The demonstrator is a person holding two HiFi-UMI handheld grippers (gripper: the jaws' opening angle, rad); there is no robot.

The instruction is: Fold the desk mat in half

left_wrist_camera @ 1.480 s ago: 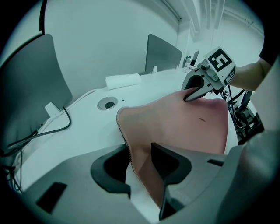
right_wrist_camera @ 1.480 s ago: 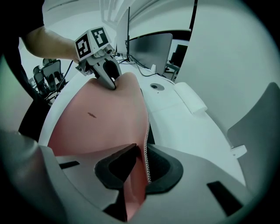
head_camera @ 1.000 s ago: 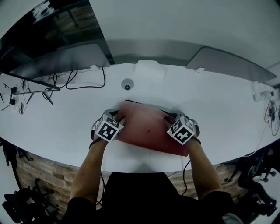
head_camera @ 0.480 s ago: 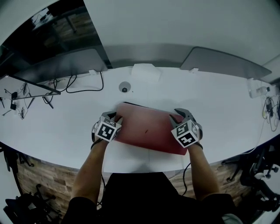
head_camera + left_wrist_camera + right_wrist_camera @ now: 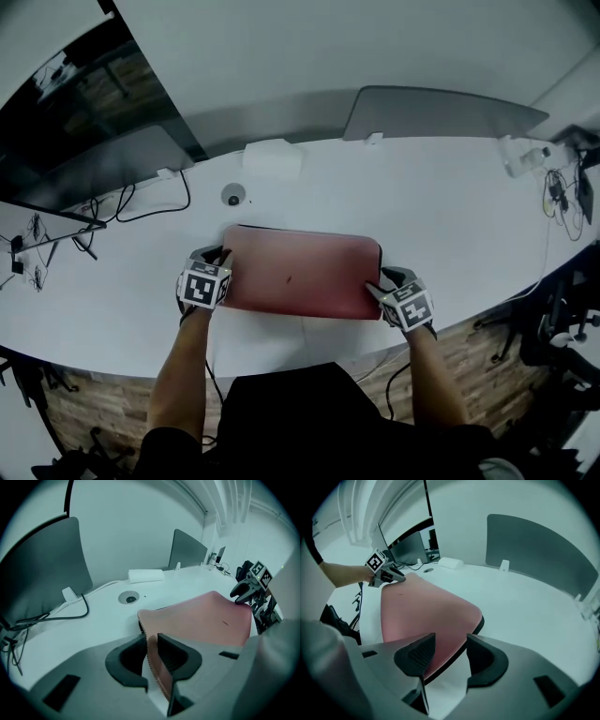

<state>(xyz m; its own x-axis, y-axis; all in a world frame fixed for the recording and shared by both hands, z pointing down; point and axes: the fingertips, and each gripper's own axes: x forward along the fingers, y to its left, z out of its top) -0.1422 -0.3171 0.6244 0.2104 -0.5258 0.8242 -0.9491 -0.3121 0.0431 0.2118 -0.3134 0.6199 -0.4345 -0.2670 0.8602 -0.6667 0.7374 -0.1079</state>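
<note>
The red desk mat (image 5: 300, 272) lies on the white table (image 5: 469, 225), doubled over, with a dark layer showing under its right corner (image 5: 480, 620). My left gripper (image 5: 216, 256) is at the mat's left edge. In the left gripper view its jaws (image 5: 151, 639) have just been closing, and the stitched edge (image 5: 149, 660) is pinched between them. My right gripper (image 5: 387, 278) is at the mat's near right corner. Its jaws (image 5: 451, 639) have just been opening and stand wide, with the mat's edge (image 5: 440, 656) in the gap untouched.
A white box (image 5: 272, 155), a round cable port (image 5: 232, 198) and a black cable (image 5: 141, 202) lie behind the mat. Grey dividers (image 5: 441, 112) stand along the back. Plugs and cords (image 5: 525, 155) are at the far right. The table's near edge (image 5: 309, 361) is close behind both grippers.
The right gripper has slid right, off the mat's top to its near right corner, and its jaws have spread. The left gripper stays at the left edge. The mat lies flatter.
</note>
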